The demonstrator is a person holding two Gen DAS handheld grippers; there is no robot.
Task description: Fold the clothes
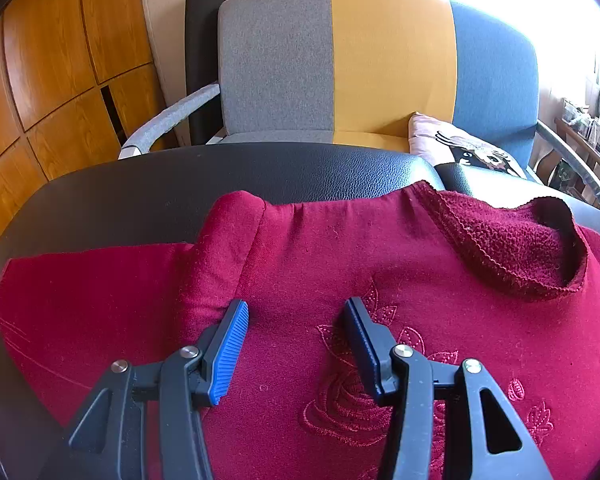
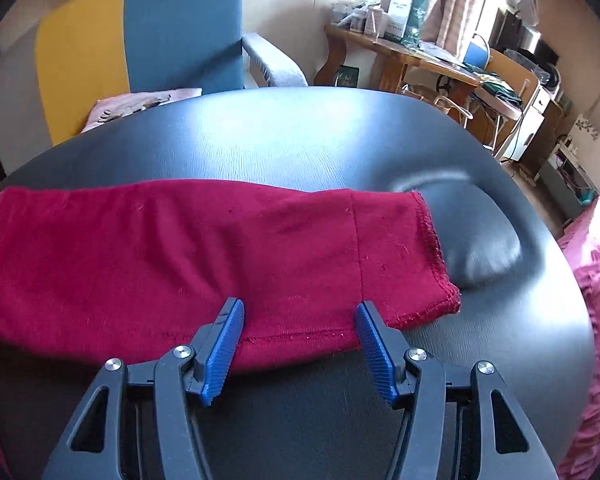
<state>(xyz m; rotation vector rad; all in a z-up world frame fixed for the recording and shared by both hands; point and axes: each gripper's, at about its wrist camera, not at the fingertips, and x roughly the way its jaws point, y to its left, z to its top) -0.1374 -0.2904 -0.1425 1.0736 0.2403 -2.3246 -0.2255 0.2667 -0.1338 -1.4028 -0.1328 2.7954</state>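
The dark red sweater [image 1: 340, 280] lies spread across the black padded table [image 1: 140, 196], neckline [image 1: 512, 252] up near the far edge with the fleecy lining showing. The left tool [image 1: 296, 312] sits low over the chest of the garment, its 2 blue-padded fingers [image 1: 232, 344] spread apart, tips right at the fabric beside the embroidered flower [image 1: 348, 404], nothing pinched between them. On its left a sleeve is folded in over the body, making a soft ridge. Over to the right wrist view: the right tool [image 2: 300, 312] hovers at the near hem of the sweater's sleeve [image 2: 220, 248], which stretches flat across the table, cuff [image 2: 440, 272] pointing toward the right edge. Its jaws stand apart too, straddling the hem [image 2: 300, 336], pads not pressing on cloth. A rounded black cushion [image 2: 480, 248] sits just past the cuff. Beyond the far edge stands an armchair [image 1: 380, 60] in grey, yellow and blue panels, with a pink pillow [image 1: 452, 144] on its seat.
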